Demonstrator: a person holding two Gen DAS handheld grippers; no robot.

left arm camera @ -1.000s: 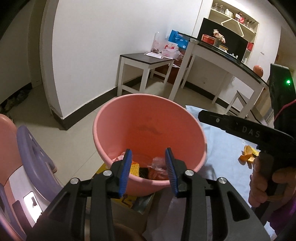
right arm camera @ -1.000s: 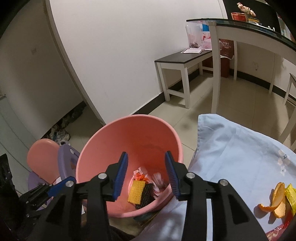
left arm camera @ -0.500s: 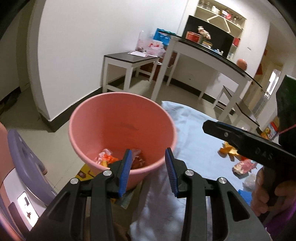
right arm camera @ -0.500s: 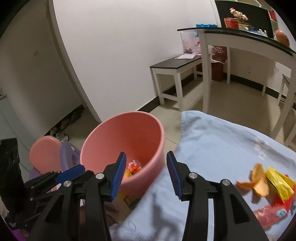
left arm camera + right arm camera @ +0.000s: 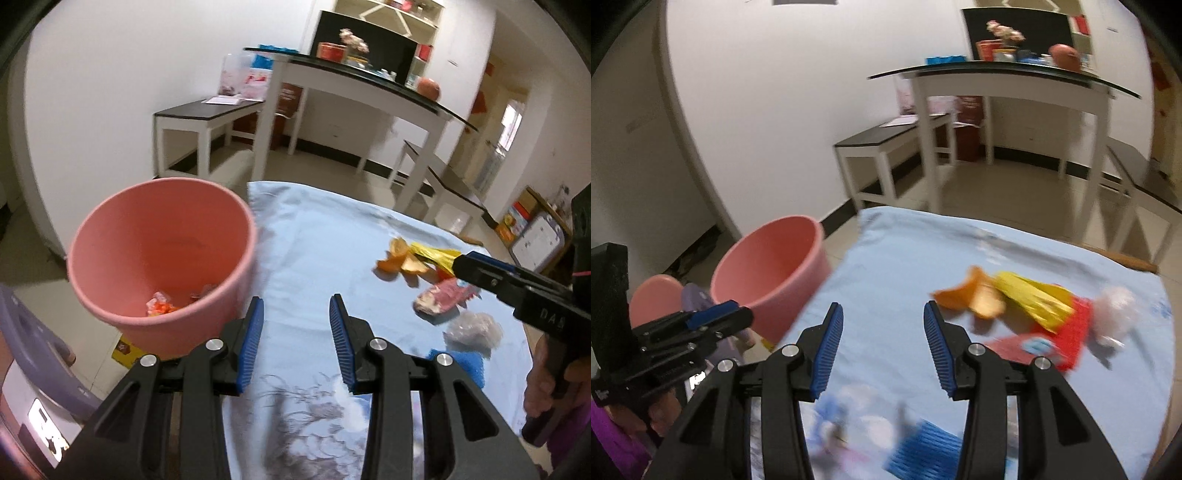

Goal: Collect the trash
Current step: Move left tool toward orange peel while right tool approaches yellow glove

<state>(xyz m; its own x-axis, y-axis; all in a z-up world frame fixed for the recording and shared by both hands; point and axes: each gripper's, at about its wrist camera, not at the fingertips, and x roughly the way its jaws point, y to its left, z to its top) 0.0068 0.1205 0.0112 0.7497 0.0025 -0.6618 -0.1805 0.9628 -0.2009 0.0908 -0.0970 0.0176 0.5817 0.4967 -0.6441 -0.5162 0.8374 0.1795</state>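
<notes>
Here, both grippers hang empty over scattered trash on a pale blue cloth.

The left gripper (image 5: 295, 332) and right gripper (image 5: 882, 343) hold their ribbed blue jaws apart. Orange peel (image 5: 975, 295), a crinkly yellow wrapper (image 5: 1034, 299) and a red packet (image 5: 443, 299) lie far right; the smooth pink bucket (image 5: 162, 258) stands left, its contents half hidden.

Black left tool (image 5: 295, 334), blue ribbed pads, silver screws, purple sleeve (image 5: 613, 439)
</notes>
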